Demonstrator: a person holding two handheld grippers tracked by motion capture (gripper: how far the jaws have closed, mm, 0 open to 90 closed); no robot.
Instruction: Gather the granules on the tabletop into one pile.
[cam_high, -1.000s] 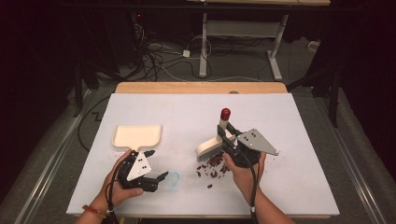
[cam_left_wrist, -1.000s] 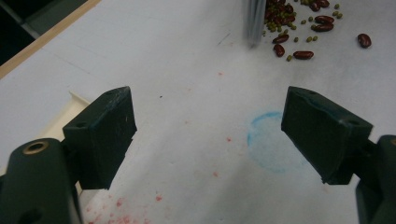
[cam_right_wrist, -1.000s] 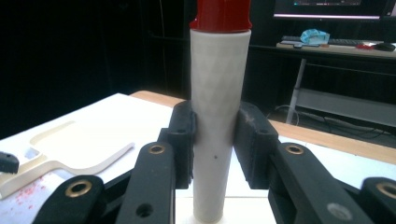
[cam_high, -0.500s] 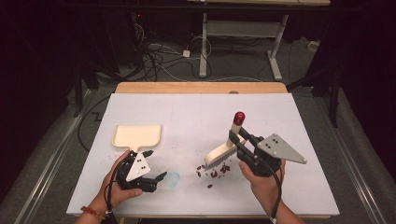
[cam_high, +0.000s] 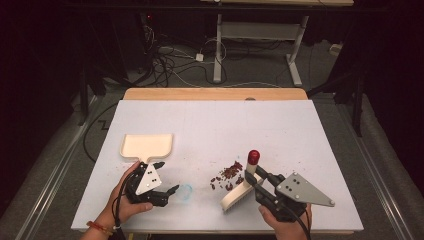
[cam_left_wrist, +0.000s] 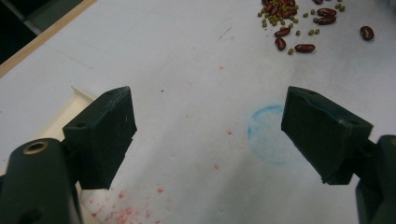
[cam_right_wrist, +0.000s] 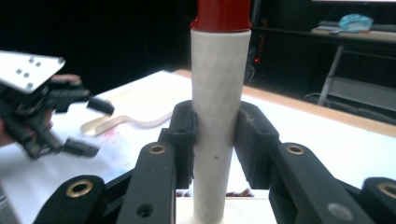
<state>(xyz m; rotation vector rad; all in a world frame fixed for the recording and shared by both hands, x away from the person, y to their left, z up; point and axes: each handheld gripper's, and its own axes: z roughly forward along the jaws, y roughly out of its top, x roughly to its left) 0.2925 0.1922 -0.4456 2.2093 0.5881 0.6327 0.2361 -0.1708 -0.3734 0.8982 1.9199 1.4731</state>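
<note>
Our right gripper (cam_right_wrist: 217, 140) pinches the brush (cam_high: 239, 195) by its cream, red-capped handle. Bristles sit beside the beans (cam_high: 227, 174) (red and green). Our left gripper (cam_left_wrist: 208, 135) stands spread, holding nothing.

Cream brush (cam_high: 239, 196) with red-capped handle upright, beside scattered beans (cam_high: 228, 175)

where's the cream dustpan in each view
High view: the dustpan lies left of centre, just beyond the left gripper.
Left gripper view: its corner peeks out behind the left jaw.
Right gripper view: left of the brush handle, pale and low.
Shared landmark: the white table.
</note>
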